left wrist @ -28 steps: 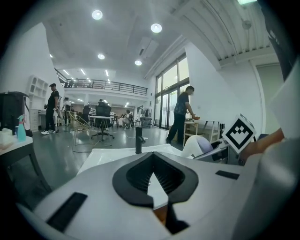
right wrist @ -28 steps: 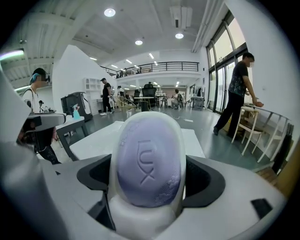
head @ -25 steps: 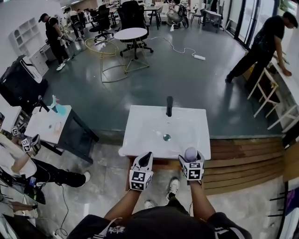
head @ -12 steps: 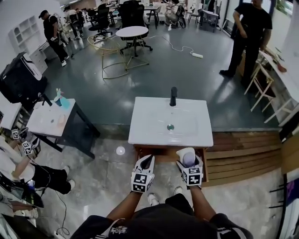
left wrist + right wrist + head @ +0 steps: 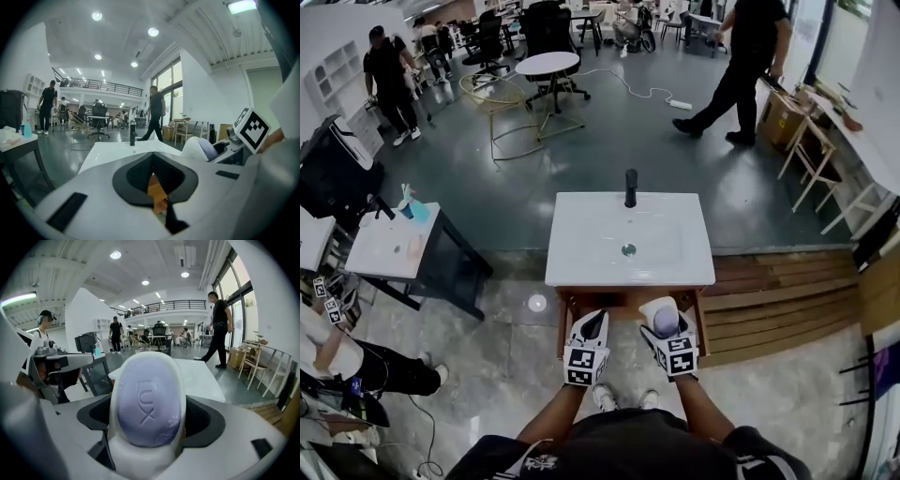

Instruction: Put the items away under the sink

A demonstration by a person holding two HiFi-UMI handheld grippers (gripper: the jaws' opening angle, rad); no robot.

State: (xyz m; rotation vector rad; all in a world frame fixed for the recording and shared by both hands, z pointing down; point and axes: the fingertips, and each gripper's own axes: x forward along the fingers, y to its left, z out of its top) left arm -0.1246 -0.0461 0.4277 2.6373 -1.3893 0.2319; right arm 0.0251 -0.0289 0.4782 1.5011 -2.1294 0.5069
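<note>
A white sink point(image 5: 581, 253) with a black tap point(image 5: 630, 187) stands on a wooden cabinet point(image 5: 569, 314) straight ahead of me. My right gripper point(image 5: 661, 314) is shut on a white soap dish point(image 5: 649, 307) that carries a purple bar of soap point(image 5: 664, 322). It hovers just in front of the cabinet's top, below the sink's front edge. In the right gripper view the soap point(image 5: 149, 408) fills the middle, lying in the dish point(image 5: 140, 458). My left gripper point(image 5: 593, 319) hangs beside it, shut with nothing in it. In the left gripper view its jaws point(image 5: 157, 187) meet, with wood behind them.
To the left is a small white table point(image 5: 389, 253) with a blue bottle point(image 5: 417, 212). Wooden decking point(image 5: 769, 300) runs off to the right of the cabinet. A person sits low on the left point(image 5: 356, 361), another walks at the back point(image 5: 741, 56). Chairs and a round table point(image 5: 542, 64) stand far behind.
Both grippers have drawn back from the sink's front edge and now sit lower, before the cabinet. The soap dish stays in the right gripper. The person at the back has walked left.
</note>
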